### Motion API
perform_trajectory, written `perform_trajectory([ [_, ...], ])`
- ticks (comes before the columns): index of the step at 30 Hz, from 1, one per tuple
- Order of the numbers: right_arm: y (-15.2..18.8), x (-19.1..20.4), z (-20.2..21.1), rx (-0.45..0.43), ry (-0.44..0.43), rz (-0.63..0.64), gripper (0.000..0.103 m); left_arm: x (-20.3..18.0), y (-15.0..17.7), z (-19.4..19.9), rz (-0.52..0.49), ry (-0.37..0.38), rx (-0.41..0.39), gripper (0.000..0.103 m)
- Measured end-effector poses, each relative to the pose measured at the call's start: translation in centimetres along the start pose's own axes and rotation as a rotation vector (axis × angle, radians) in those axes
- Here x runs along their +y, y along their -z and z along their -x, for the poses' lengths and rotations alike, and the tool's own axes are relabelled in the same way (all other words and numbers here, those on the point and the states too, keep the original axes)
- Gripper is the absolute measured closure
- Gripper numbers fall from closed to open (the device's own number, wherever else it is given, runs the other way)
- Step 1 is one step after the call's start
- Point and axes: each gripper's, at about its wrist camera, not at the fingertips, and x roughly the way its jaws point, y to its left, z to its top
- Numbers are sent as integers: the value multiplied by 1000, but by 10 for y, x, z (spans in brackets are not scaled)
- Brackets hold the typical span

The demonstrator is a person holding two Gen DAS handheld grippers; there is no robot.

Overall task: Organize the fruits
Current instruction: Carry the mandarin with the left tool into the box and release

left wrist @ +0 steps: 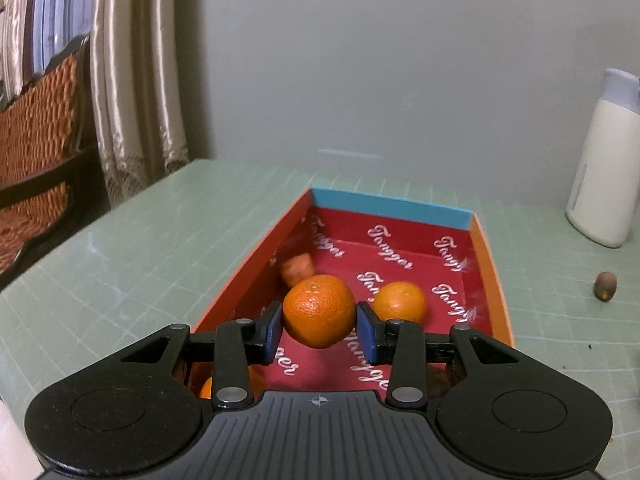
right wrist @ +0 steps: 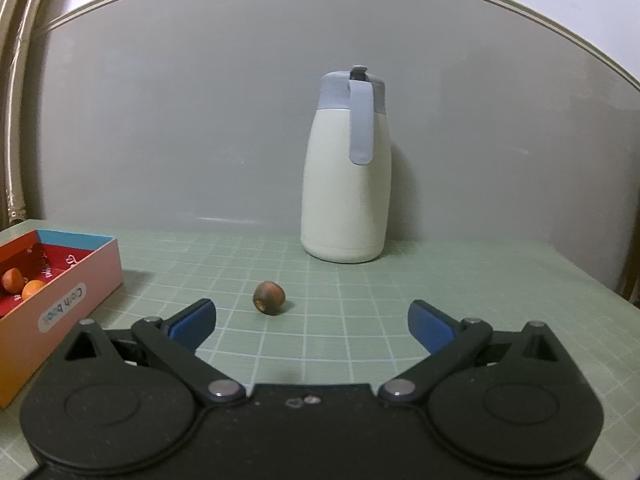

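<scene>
Left gripper (left wrist: pixel 319 326): you have its blue pads pinched on an orange, one pad on each side, above the open box.
Held orange (left wrist: pixel 319 310): round, bright orange, pebbled skin with a glossy highlight; a small stem dimple shows near its top. It hangs clear of the box floor, over the near half.
Box (left wrist: pixel 390 205): long and shallow, orange side walls, a blue far wall, a red lining printed with white script. From your right wrist view its outer side is pink with a small oval label.
Second orange (left wrist: pixel 400 301): smaller looking, same colour, lying on the red lining just right of and behind the held one.
Third piece (left wrist: pixel 297 269): a blurred orange-brown lump by the left wall, farther in; you cannot tell what it is.
Right gripper (right wrist: pixel 312 320): jaws spread wide, nothing between them, low over the green grid mat (right wrist: pixel 360 300).
Brown fruit (right wrist: pixel 269 297): small, dark, roundish, dull skin, alone on the mat ahead of your right fingers, slightly left of centre.
Jug (right wrist: pixel 346 184): white with a grey-blue lid and handle, upright against the wall.
</scene>
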Motion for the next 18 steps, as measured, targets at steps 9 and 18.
perform_trajectory([
  [9, -1, 2, 2, -2, -6, 8, 0, 1, 0, -3, 29, 9, 16, 64],
  [18, -2, 2, 1, 3, -10, 11, 0, 2, 0, 3, 30, 12, -1, 63],
])
